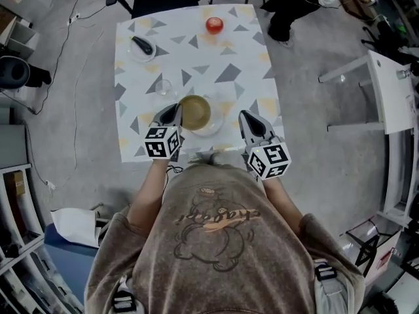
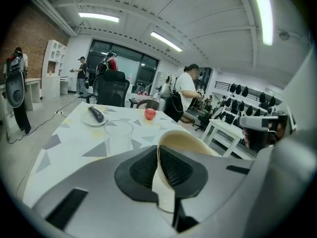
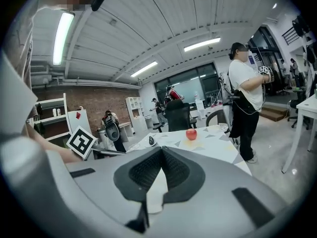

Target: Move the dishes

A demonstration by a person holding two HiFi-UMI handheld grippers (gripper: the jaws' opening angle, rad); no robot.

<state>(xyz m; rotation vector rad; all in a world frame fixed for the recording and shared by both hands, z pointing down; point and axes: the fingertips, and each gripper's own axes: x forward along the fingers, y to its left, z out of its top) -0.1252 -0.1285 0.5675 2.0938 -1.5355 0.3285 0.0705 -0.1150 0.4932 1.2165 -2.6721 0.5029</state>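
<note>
Square table point(image 1: 249, 90) under a white cloth with grey and yellow triangles, on it I count a red apple point(image 1: 214, 25) at the far edge, small white saucer point(image 1: 134, 55) far left bearing a dark oblong thing point(image 1: 142, 44), clear drinking glass point(image 1: 163, 87) mid-left, clear glass plate point(image 1: 213, 125) near the front edge

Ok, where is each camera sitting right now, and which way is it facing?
Head view: on the person's head, facing steeply down at the table; shows torso, forearms, left gripper, right gripper.
Left gripper view: on the left gripper, facing along its fingers across the table to an office chair; fingers shut on the bowl rim.
Right gripper view: on the right gripper, facing across the table; its shut fingers and the left gripper's marker cube show.
Shared: all three see the red apple.
</note>
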